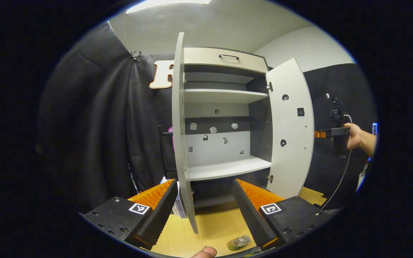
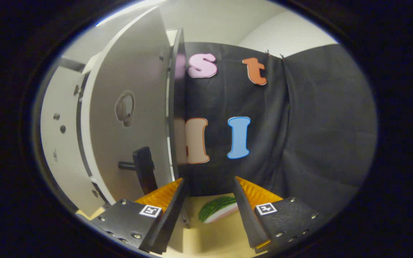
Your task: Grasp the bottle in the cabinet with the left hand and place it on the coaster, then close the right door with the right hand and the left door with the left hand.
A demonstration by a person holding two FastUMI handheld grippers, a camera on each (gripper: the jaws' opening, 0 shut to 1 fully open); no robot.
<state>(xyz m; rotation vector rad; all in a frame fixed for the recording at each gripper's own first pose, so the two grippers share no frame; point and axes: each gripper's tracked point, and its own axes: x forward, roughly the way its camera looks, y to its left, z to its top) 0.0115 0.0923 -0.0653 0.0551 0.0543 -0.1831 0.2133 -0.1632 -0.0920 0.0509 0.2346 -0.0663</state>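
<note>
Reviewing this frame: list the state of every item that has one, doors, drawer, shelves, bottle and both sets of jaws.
Left door: open, edge-on.
Right door: open, swung wide.
Drawer: shut.
Shelves: bare.
Bottle: out of the cabinet, on the table.
Left gripper: jaws open, holding nothing.
Right gripper: jaws open, beside the right door's edge.
</note>
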